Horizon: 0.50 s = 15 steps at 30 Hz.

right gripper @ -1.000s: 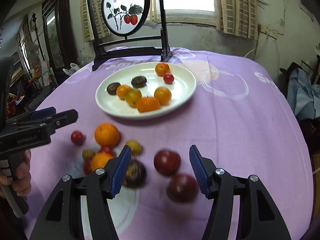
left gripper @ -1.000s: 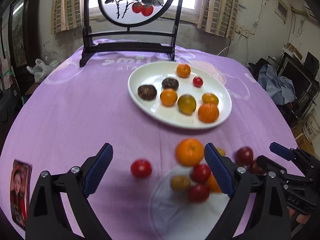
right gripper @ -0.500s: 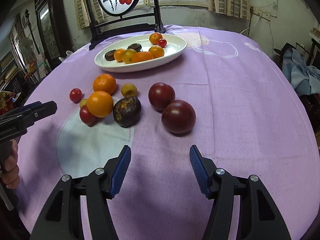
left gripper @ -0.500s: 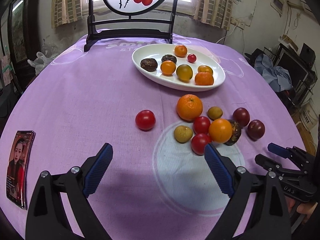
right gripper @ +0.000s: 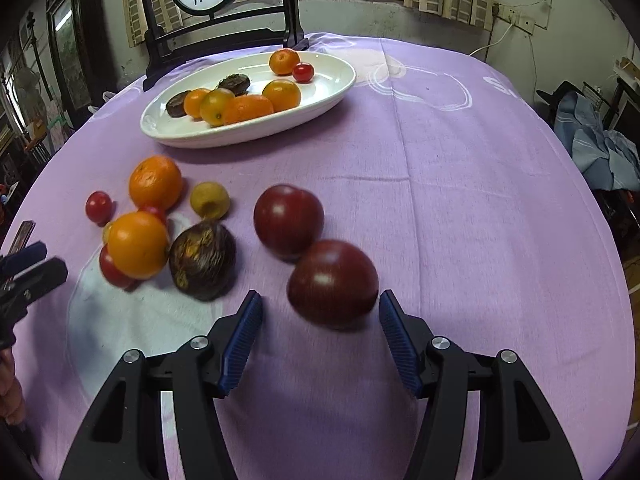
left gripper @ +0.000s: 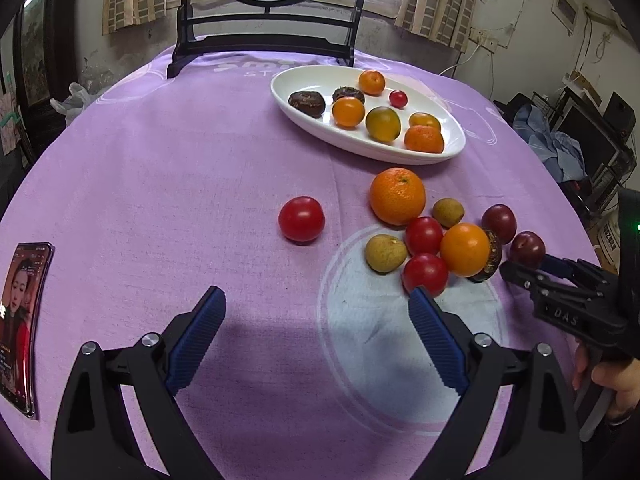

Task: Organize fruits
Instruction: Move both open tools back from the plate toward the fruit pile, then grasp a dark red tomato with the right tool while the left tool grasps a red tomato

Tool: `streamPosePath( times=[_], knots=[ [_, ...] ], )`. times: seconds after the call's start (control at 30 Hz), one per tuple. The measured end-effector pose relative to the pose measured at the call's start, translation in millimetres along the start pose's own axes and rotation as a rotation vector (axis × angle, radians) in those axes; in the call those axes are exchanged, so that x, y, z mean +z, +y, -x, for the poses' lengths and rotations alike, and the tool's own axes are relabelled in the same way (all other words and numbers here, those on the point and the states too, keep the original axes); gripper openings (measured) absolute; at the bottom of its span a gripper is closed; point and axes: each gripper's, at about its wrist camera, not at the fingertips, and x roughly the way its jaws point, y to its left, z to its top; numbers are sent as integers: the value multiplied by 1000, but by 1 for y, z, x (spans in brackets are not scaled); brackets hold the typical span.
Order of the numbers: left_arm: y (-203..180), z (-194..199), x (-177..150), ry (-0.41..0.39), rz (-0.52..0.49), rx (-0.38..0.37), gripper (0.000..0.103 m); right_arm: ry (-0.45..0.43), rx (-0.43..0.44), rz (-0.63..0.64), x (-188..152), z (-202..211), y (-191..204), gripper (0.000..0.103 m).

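The tablecloth (right gripper: 460, 184) is matt purple cloth. The plate (right gripper: 160, 124) looks glossy white ceramic. The plum (right gripper: 332, 280) shines smooth.

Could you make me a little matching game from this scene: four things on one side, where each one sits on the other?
Things:
1. small red cherry tomato
2. large bright orange mandarin
3. dark purple round plum
4. smartphone with a lit screen

Places:
A. at the left edge of the purple tablecloth
B. just ahead of the open right hand-held gripper
C. in the white oval ceramic plate
D. on the cloth just in front of the plate

Pairs: 1-C, 2-D, 3-B, 4-A
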Motion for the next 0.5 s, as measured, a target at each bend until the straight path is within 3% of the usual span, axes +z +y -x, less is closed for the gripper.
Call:
streamPosePath(
  times=[0.07,0.2,0.33,0.5],
  knots=[
    [3,-2,1,10,13,-5,90,-22,-23,13,1,1,1,41],
    [8,-2,4,30,41,-35,90,-27,-11,16,-4,6,0,41],
    [10,1,10,8,19,13,90,-28,33,9,-11,13,1,41],
    [21,-17,24,46,51,53,90,-31,79,6,-19,21,3,41]
  ],
)
